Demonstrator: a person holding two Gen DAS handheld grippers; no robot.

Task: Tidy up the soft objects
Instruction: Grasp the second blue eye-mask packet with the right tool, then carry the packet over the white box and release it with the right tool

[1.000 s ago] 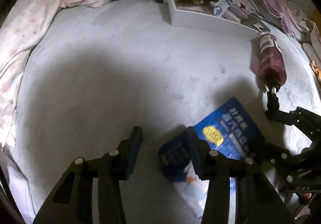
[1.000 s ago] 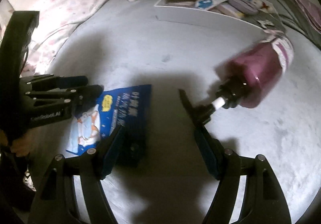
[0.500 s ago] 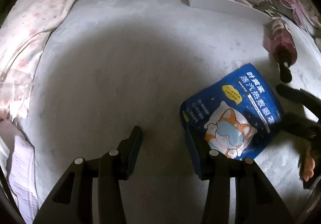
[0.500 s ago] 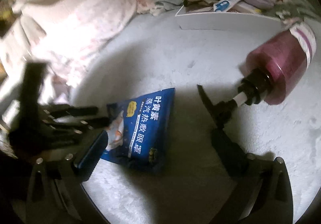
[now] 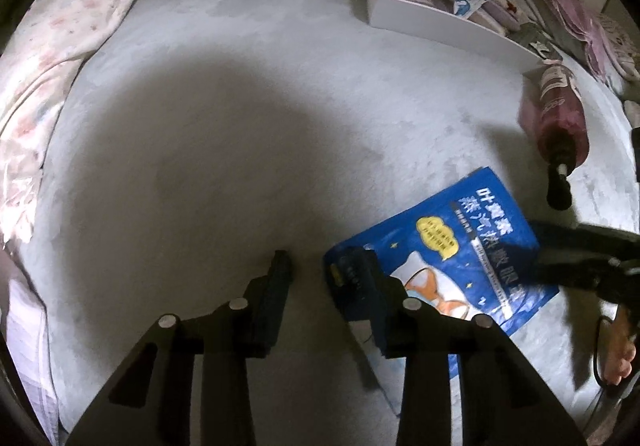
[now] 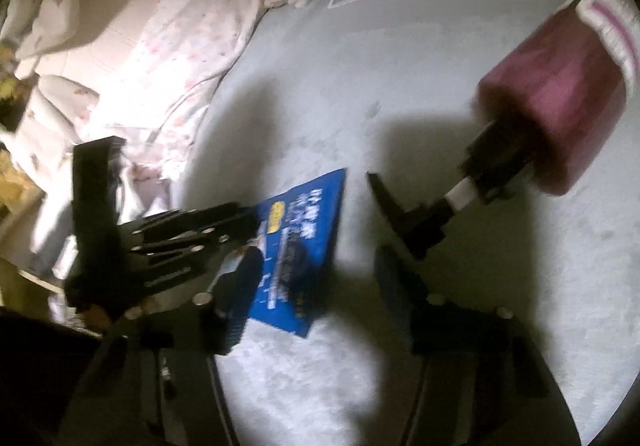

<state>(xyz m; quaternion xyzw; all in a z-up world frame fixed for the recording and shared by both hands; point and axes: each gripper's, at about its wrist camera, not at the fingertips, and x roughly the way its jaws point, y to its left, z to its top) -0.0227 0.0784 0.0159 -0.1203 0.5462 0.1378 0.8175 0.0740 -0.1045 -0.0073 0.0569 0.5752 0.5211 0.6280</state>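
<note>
Grey bedspread (image 5: pixel 240 126) | pump bottle (image 5: pixel 556 118) beside blue packet (image 5: pixel 472 246) | white tray (image 5: pixel 432 18) behind

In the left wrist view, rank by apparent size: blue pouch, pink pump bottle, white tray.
1. blue pouch, though nearness to the camera inflates it
2. white tray
3. pink pump bottle
The tray runs longer than the bottle, despite lying farther off.

Narrowed within the last half second: left gripper (image 5: pixel 306 278), jaws closing with nothing between them, right finger lying over the near corner of the blue packet (image 5: pixel 452 262). Closed partway too: right gripper (image 6: pixel 316 278), after spreading wide, jaws now straddling the packet's edge (pads not pressing it). Swung leftward and tipped, bringing the pink pump bottle (image 6: pixel 556 102) larger and blurred at upper right.
</note>
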